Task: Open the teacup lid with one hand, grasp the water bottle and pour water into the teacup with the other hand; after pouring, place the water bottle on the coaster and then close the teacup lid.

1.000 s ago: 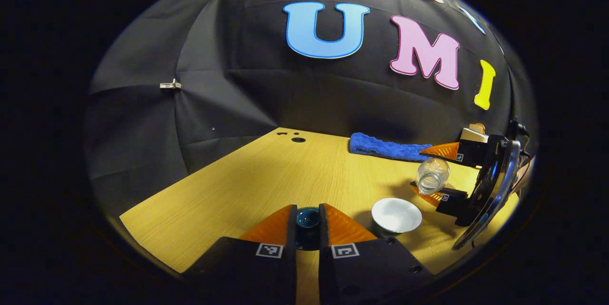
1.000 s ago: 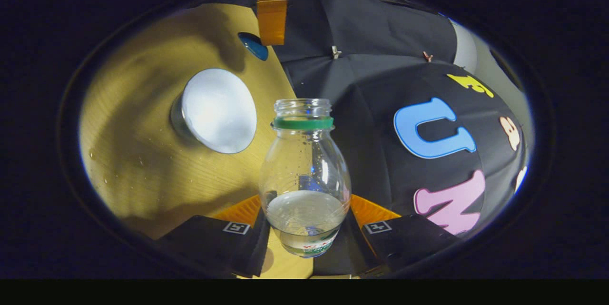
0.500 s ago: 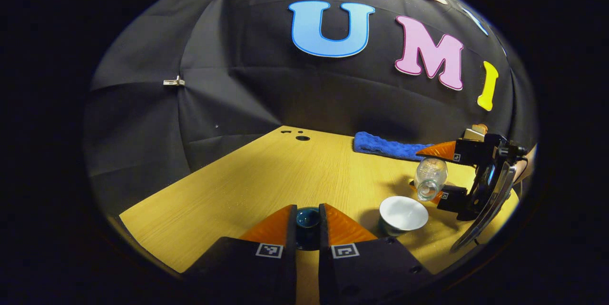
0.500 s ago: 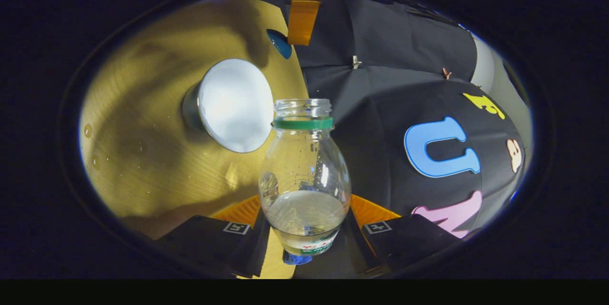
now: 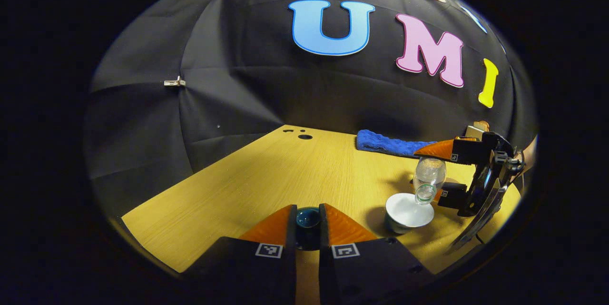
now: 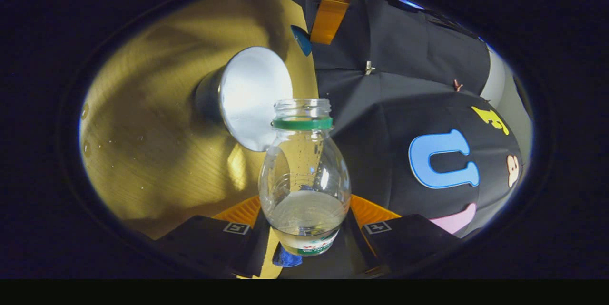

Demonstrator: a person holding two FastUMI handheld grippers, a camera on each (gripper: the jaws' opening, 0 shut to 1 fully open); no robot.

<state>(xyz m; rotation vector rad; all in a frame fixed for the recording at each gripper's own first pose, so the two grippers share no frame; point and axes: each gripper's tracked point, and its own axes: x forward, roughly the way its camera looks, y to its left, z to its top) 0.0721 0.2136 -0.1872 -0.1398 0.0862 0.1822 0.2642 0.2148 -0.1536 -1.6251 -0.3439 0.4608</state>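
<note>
Bottle [image 5: 427,179]: tipped further than earlier, mouth brought over the cup [image 5: 408,211].
Right gripper [image 6: 304,217]: clamped on bottle.
Left gripper [image 5: 308,221]: unmoved, clamped on lid [image 5: 308,218].

Left claw [image 5: 307,221] level and clamped low; right claw [image 6: 304,212] clamped too, tipped steeply forward.

No wording can be read. The water bottle [image 6: 304,176] carries a label too blurred to make out, and small square coded markers [image 5: 269,250] sit on the gripper bodies.
</note>
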